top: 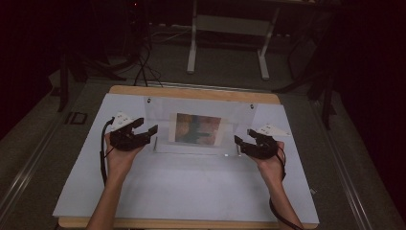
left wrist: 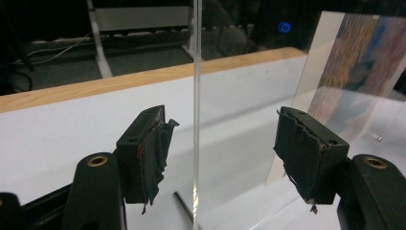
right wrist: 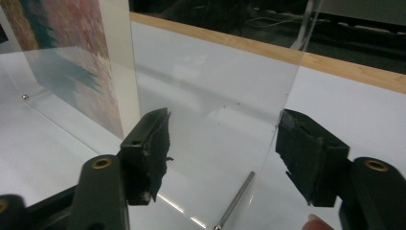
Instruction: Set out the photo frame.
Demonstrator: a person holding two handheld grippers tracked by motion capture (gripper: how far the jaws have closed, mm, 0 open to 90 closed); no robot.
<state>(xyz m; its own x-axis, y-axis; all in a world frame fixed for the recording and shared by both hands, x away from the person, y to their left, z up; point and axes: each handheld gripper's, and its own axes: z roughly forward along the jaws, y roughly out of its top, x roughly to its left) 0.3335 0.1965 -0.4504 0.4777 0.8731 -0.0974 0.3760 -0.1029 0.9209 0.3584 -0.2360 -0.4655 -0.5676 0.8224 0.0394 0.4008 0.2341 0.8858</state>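
A clear acrylic frame stands upright at the middle of the white table sheet, with a colourful picture in it. My left gripper is at the frame's left end, open. In the left gripper view the pane's thin edge stands between the jaws of the left gripper, touching neither, and the picture is at the right. My right gripper is at the frame's right end. In the right gripper view the right gripper straddles the pane, open, with the pane's edge close to the right-hand jaw.
A metal pin lies at the frame's foot. The table's wooden far edge runs behind the frame. Beyond it, on the dark floor, are a white desk stand and cables. Bare white sheet lies in front of the frame.
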